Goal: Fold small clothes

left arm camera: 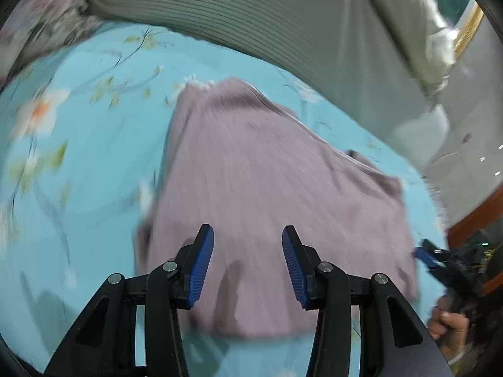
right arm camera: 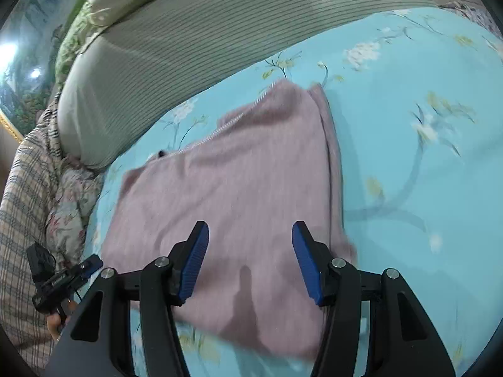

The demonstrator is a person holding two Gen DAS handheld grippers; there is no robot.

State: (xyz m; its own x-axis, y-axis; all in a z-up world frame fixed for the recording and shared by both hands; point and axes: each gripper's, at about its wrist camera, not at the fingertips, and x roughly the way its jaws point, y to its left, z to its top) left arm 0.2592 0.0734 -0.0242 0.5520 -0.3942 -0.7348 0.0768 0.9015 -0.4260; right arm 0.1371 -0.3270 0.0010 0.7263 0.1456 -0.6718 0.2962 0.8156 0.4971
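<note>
- The mauve ribbed garment (left arm camera: 267, 207) (right arm camera: 239, 194) lies spread flat on the bed, roughly in the middle of the blue floral sheet (left arm camera: 81, 163) (right arm camera: 424, 188), its far edge pointing toward the grey striped bolster.
- One side of the garment is folded inward, leaving a doubled strip along its length; a thin striped trim runs along the far edge in the right wrist view.
- The left gripper (left arm camera: 248, 264) hangs above the near part of the garment, its blue-padded fingers (left arm camera: 201, 267) well apart and holding nothing.
- The right gripper (right arm camera: 250, 262) hovers over the near edge of the same garment, fingers (right arm camera: 306, 264) likewise spread wide with only fabric showing between them.
- Each gripper appears at the edge of the other's view, beside the garment, with a bare hand (left arm camera: 449, 323) behind it.
- The grey striped bolster (left arm camera: 267, 15) (right arm camera: 176, 47) lies along the far edge of the bed.
- A plaid and floral quilt (right arm camera: 34, 182) is bunched at the bed's side, past the bolster's end.
- Both views are motion-blurred.
</note>
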